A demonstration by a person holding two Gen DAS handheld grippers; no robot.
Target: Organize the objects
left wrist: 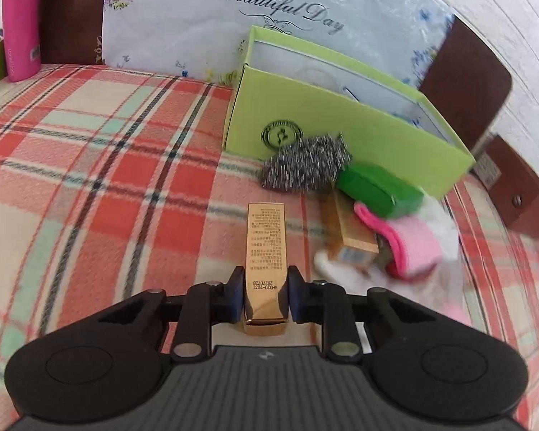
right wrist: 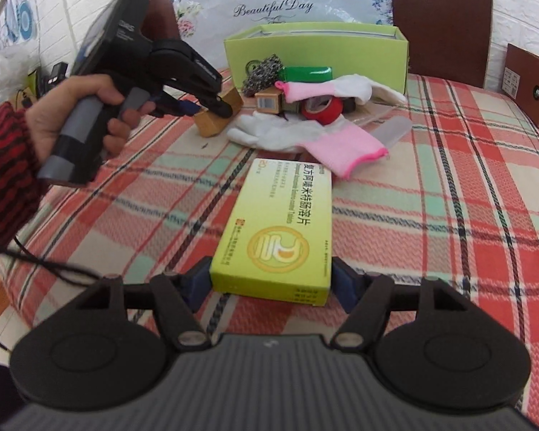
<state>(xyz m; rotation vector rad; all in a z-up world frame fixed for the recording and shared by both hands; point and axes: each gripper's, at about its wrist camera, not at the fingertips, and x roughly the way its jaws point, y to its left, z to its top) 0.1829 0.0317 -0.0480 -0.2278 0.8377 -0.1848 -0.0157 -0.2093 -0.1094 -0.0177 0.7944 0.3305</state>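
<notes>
Both claws close on cartons at once on a plaid-covered bed (right wrist: 467, 186), the pick-up stage of a tidy-up, judging by the open green box (left wrist: 341, 133) waiting at the headboard.

The left claw (left wrist: 264, 296) has its jaws pinched narrow on the near end of a slim gold carton (left wrist: 266, 240), which lies lengthwise on the blanket pointing toward the box. In the right wrist view that same claw (right wrist: 219, 106), gripped by a hand (right wrist: 72, 115) in a striped sleeve, bears down on the carton (right wrist: 217, 113) beside the clutter.

The right claw (right wrist: 271, 287) stands about half open, its blue pads against the two long sides of a flat yellow-green tablet box (right wrist: 280, 230); the pads appear to press on it, though the contact is partly hidden by the box itself.

The next move looks like a lift: each carton must come clear of the blanket, travel over the pile and go down inside the green box without snagging its wall.

The count on the bed: one green box, one gold carton, one tablet box, one steel scourer (left wrist: 305, 167), one green case (left wrist: 377, 188), one brown carton (right wrist: 269, 102), one red tape roll (right wrist: 323, 109), two pink-cuffed white gloves (right wrist: 305, 136). One pink bottle (left wrist: 21, 21) stands off by the headboard.
</notes>
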